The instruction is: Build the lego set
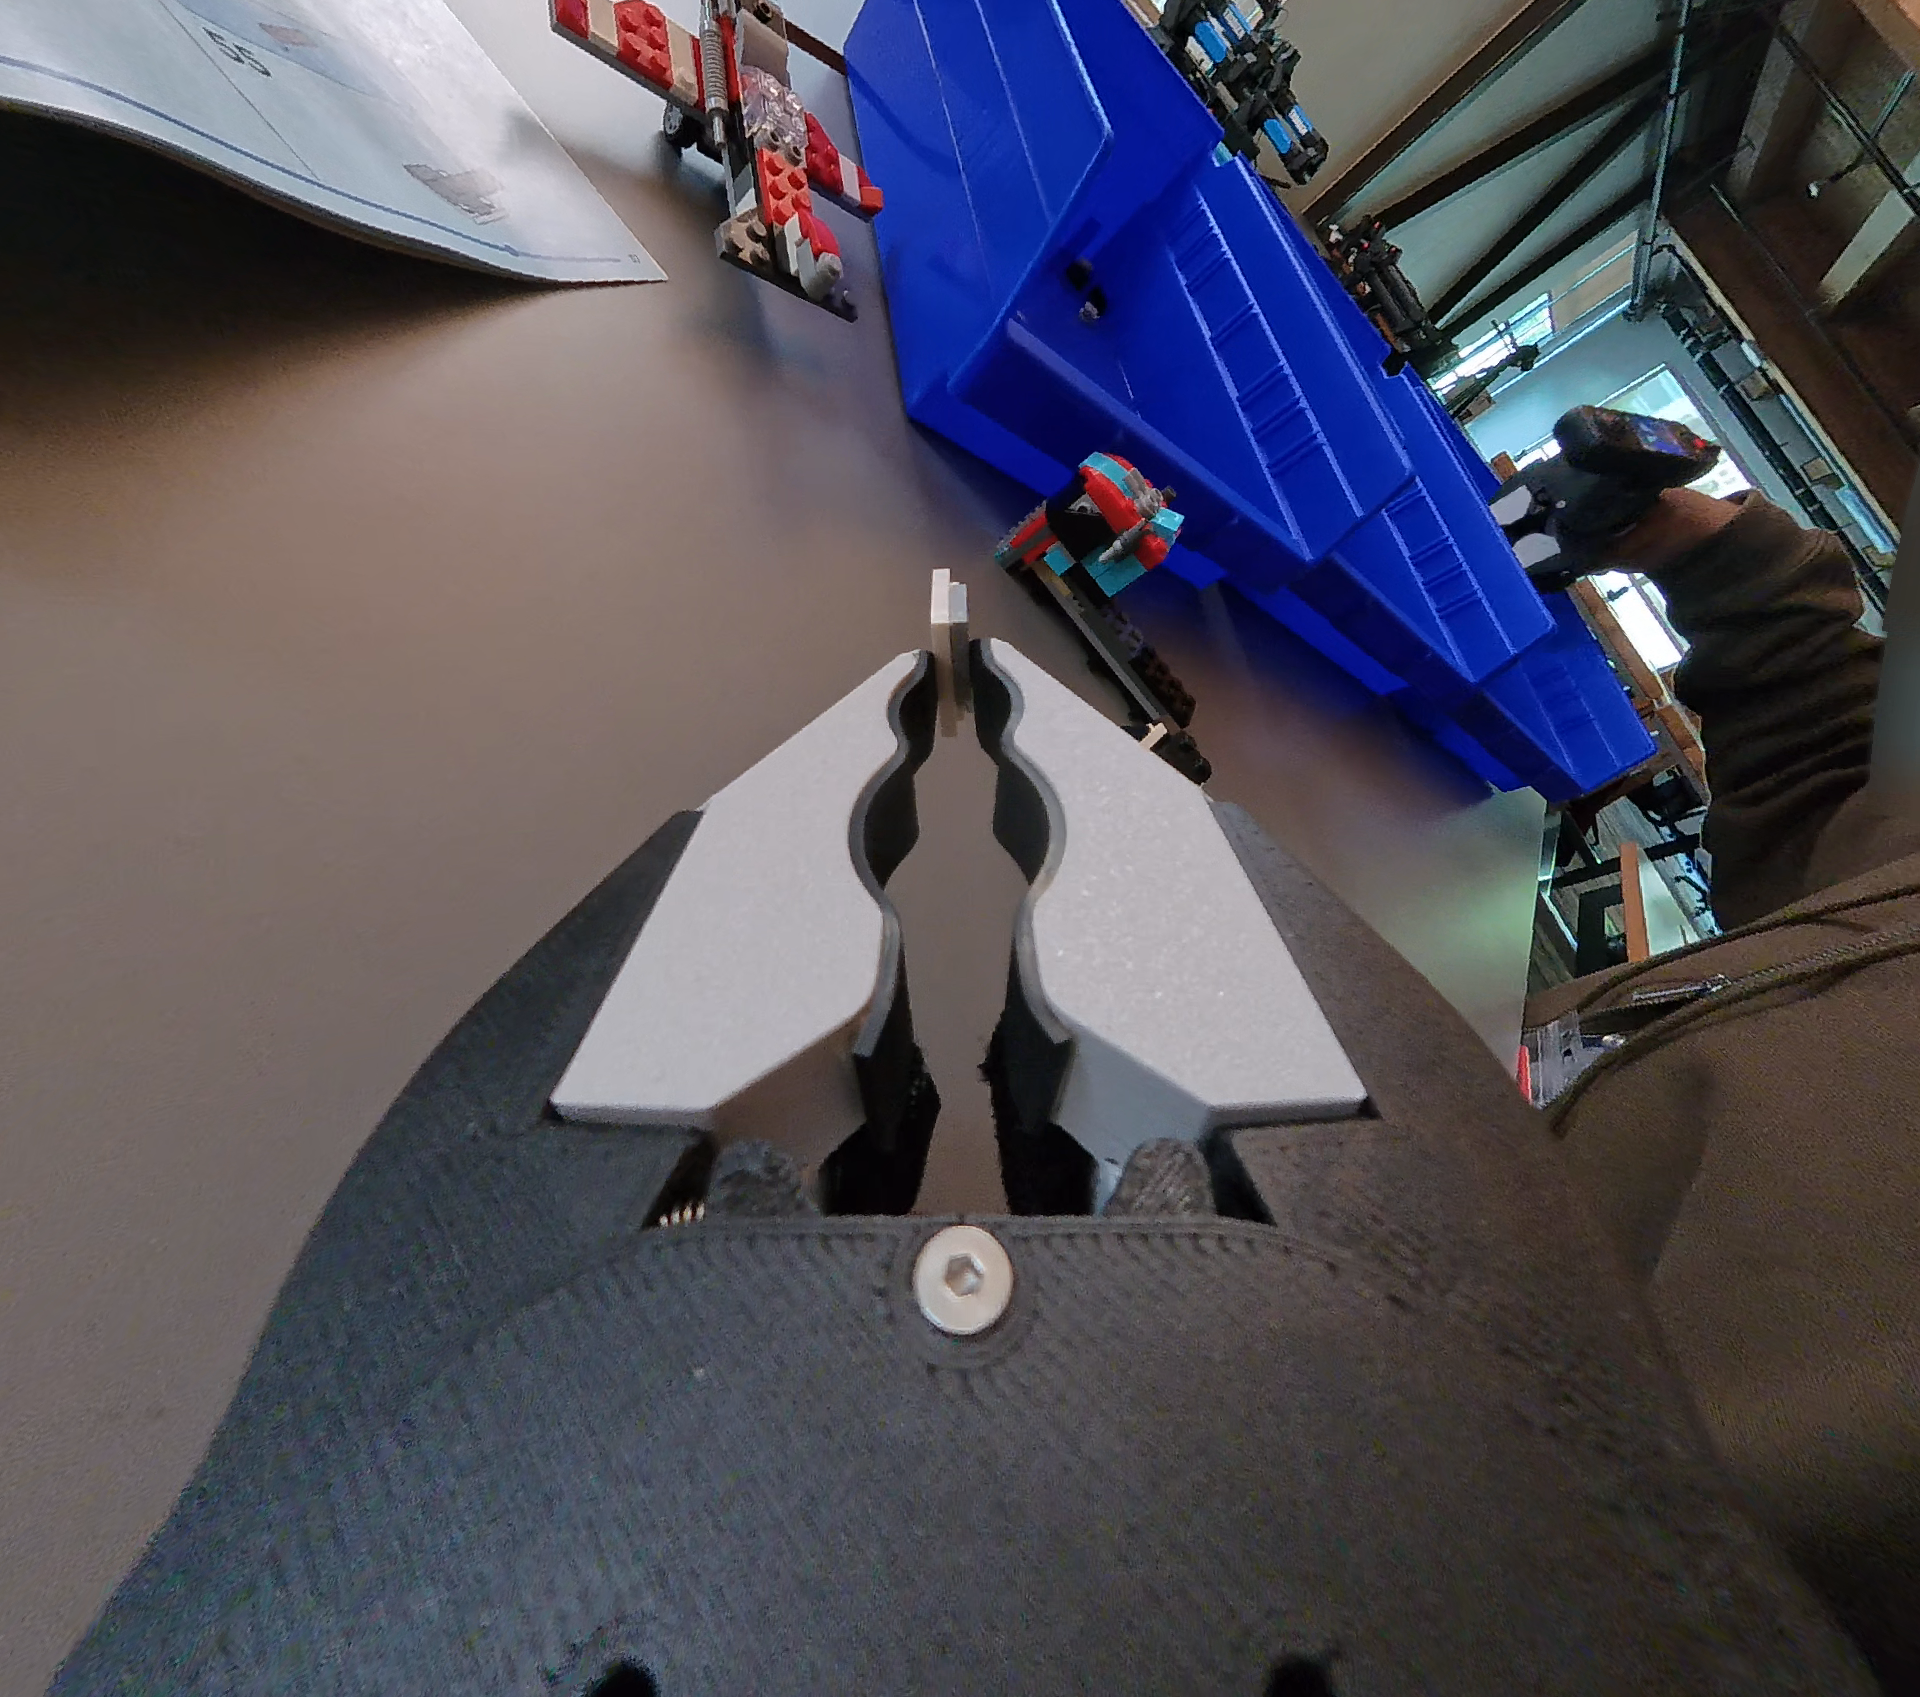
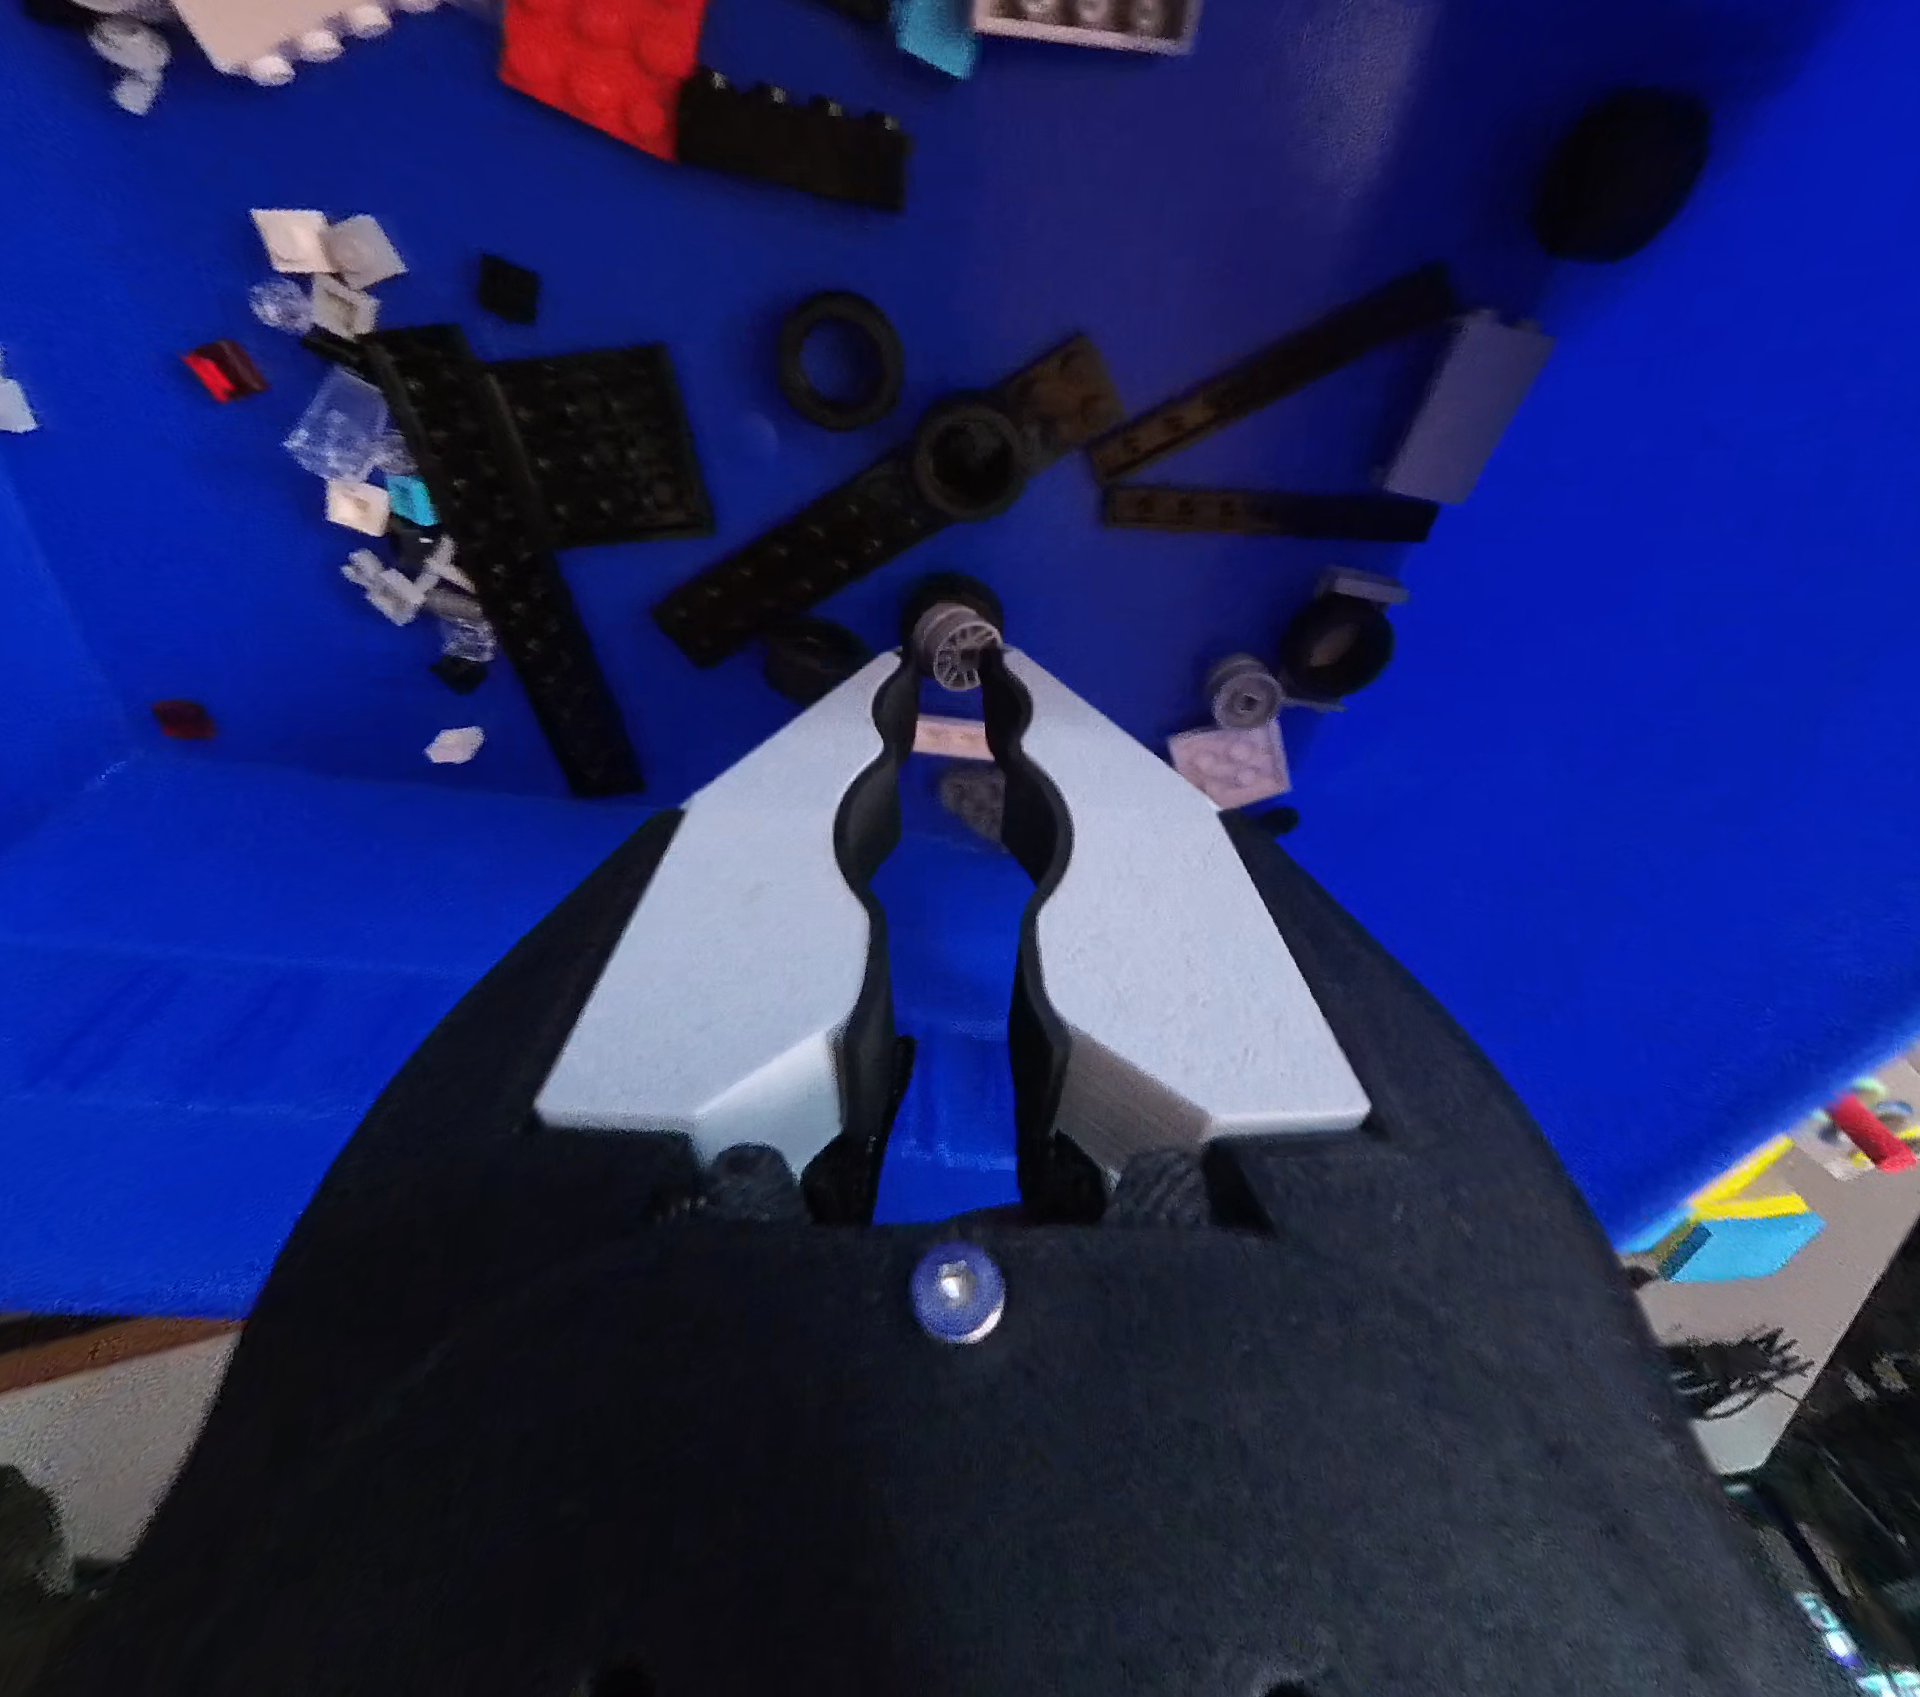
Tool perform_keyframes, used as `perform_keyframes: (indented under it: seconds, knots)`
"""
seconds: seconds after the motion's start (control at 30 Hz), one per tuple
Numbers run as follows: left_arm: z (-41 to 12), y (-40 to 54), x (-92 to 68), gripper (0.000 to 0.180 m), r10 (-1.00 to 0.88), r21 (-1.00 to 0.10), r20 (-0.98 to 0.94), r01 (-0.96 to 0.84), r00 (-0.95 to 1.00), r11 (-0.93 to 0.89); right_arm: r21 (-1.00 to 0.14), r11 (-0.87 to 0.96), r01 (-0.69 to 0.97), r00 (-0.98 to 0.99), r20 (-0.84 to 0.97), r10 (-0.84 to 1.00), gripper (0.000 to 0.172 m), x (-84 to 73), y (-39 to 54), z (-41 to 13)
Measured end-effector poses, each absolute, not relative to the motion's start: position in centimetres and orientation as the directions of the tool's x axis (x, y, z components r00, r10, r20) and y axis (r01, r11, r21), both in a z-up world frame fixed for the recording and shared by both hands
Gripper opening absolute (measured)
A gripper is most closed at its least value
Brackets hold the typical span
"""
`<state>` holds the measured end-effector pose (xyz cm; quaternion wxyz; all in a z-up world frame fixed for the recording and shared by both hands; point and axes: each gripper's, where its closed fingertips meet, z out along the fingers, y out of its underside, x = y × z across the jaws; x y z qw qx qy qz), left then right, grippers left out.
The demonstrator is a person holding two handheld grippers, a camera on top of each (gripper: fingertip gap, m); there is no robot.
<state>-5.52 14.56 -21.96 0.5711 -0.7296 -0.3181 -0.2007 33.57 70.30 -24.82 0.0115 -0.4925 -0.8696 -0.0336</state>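
Left gripper [image 1: 954,660]: jaws nearly closed, pads pressing on two thin stacked plates [image 1: 950,624], one white and one grey, held edge-on above the table [image 1: 416,608]. At 1 o'clock from the tips lies a small red-and-teal model [image 1: 1107,530] on a long dark plate, just beside the row of blue bins [image 1: 1039,141]. At 11 o'clock, well apart, stands a red-and-white plane model [image 1: 748,120], with an open booklet [image 1: 260,37] farther toward 10 o'clock. The other gripper shows far off at 2 o'clock, over the bins.

Right gripper [image 2: 954,660]: reaches inside a blue bin [image 2: 1662,712], jaws narrowed on a small grey spoked wheel hub [image 2: 961,645] at the very tips; both pads appear to touch its sides. Directly at 12 o'clock lies a long black plate [image 2: 821,535] bearing a black tyre [image 2: 971,452]; a loose tyre [image 2: 842,359] lies at 11 o'clock, a second grey hub [image 2: 1244,691] at 3 o'clock, and a red plate [image 2: 603,6] far off at 11 o'clock.

Handling note: the hub sits only at the fingertips, so a steady squeeze and a straight, slow motion seem advisable; the plates likewise need even pressure to avoid pivoting.
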Motion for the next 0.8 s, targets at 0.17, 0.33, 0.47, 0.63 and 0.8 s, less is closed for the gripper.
perform_keyframes:
  seconds: [0.17, 0.33, 0.47, 0.63, 0.8]
  knots:
    - [-21.9, 14.6, -5.5, 0.007, 0.23, -0.707, 0.657, 0.692, 0.718, -0.142, -0.003, 0.517, 0.856, -0.517, 0.004, 0.856, 0.013, 33.2, 68.7, -24.4]
    - [-21.8, 14.6, -5.5, 0.007, 0.226, -0.708, 0.657, 0.692, 0.719, -0.14, -0.031, 0.518, 0.855, -0.519, -0.037, 0.854, 0.013, 33.2, 67.8, -24.4]
    - [-21.8, 14.5, -5.5, 0.007, 0.226, -0.709, 0.657, 0.692, 0.719, -0.139, -0.099, 0.501, 0.86, -0.509, -0.078, 0.857, 0.014, 32.7, 66.9, -23.9]
    - [-21.8, 14.6, -5.5, 0.007, 0.228, -0.709, 0.657, 0.691, 0.719, -0.139, 0.025, 0.503, 0.864, -0.503, 0.072, 0.861, 0.013, 33.2, 70.0, -24.3]
    - [-21.8, 14.6, -5.5, 0.007, 0.229, -0.709, 0.656, 0.691, 0.719, -0.139, 0.011, 0.499, 0.866, -0.499, 0.054, 0.865, 0.013, 33.1, 69.3, -24.7]
